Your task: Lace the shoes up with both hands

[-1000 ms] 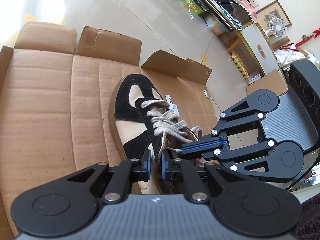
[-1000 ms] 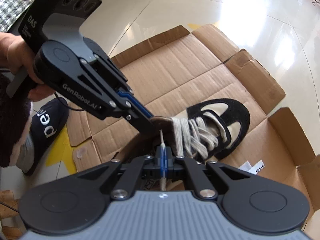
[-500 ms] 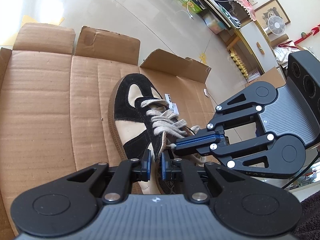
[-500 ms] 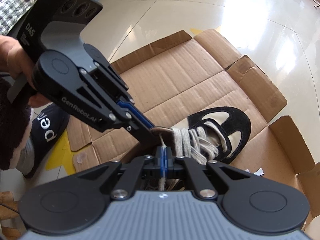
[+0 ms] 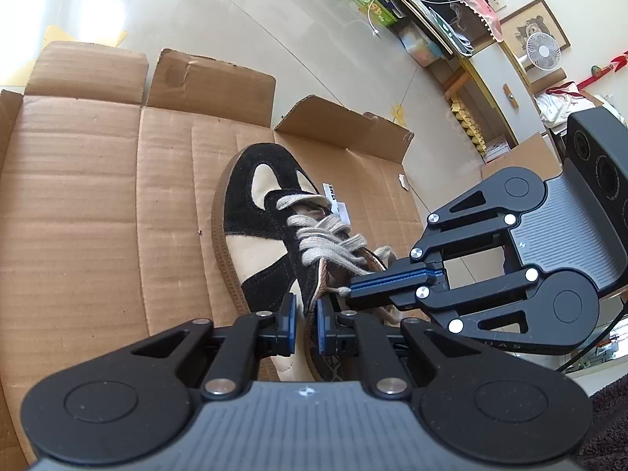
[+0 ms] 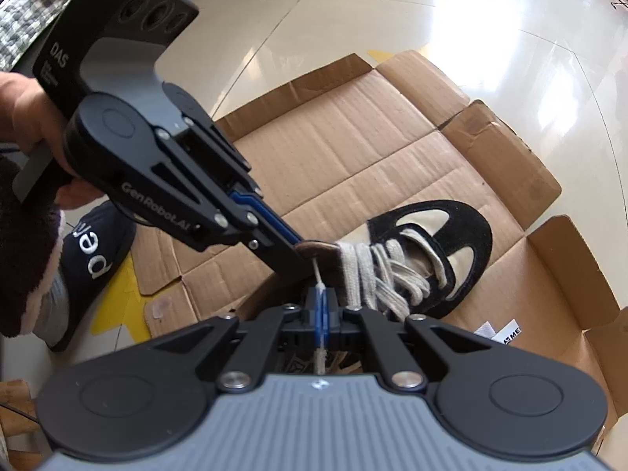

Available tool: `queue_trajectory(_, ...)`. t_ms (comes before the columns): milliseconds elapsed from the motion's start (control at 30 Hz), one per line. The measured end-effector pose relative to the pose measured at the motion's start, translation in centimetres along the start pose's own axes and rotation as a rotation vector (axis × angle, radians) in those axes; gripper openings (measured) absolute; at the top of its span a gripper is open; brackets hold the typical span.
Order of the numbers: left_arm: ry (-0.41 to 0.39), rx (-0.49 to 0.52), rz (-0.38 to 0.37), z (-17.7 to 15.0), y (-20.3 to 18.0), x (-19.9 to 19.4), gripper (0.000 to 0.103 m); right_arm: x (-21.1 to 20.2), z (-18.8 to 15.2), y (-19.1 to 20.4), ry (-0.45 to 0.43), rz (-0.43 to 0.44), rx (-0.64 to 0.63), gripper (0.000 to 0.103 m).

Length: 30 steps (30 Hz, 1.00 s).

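One shoe (image 5: 259, 231): black suede with cream panels and a gum sole, lying on flattened cardboard (image 5: 98, 204) on the floor, toe pointing away from the left wrist camera.
Lace (image 5: 325, 235): grey-beige, flat, crossed in several rows over the tongue; one thin end (image 6: 318, 278) runs up from the upper edge of the shoe's opening into the right claw.
Right gripper (image 6: 321, 306): jaws closed flat together on that lace end, which passes between the blue pads and shows again below them; in the left wrist view its closed tip (image 5: 355, 288) sits at the shoe's opening with a frayed bit of lace at its front.
Left gripper (image 5: 305, 316): jaws nearly together, a narrow gap between the blue pads, with the edge of the shoe's collar in that gap; it appears to pinch the collar, though the contact itself is hard to see. In the right wrist view its tip (image 6: 298, 247) meets the brown inner edge of the collar.
Left hand (image 6: 27, 117): wrapped around the handle of the left gripper at the left edge of the right wrist view.
Label (image 6: 506, 335): white printed sticker on the cardboard just beside the shoe.
Slipper (image 6: 94, 251): dark, with white letters, on the floor beside the cardboard.
Floor (image 6: 431, 8): pale glossy tiles.
Shelves (image 5: 424, 11): cluttered, along the far wall, with a small fan (image 5: 543, 51) near them.
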<state>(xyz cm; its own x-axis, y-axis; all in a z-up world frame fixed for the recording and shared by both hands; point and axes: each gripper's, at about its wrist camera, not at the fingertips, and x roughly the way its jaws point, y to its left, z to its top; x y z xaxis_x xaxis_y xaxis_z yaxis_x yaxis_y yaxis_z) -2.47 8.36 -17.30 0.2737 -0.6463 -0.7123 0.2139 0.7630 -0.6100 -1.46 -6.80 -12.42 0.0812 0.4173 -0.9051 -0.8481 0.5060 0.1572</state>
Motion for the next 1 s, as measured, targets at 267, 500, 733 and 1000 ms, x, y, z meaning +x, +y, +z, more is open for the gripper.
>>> queue_trajectory(267, 0.001, -0.002, -0.003, 0.0, 0.1, 0.0, 0.01, 0.0, 0.0, -0.2, 0.003, -0.005, 0.004, 0.001)
queue_trajectory(500, 0.003, -0.001, -0.005, 0.0, 0.0, 0.0, 0.01, 0.1, -0.1, -0.3, -0.001, -0.003, 0.011, 0.001)
queue_trajectory(733, 0.004, -0.006, -0.008, -0.1, 0.0, 0.0, 0.01, 0.5, 0.2, -0.1, -0.015, 0.007, 0.004, 0.001)
queue_trajectory(1000, 0.011, -0.015, -0.02, 0.0, 0.2, 0.1, 0.011, -0.8, 0.9, 0.0, -0.101, 0.041, 0.003, 0.001)
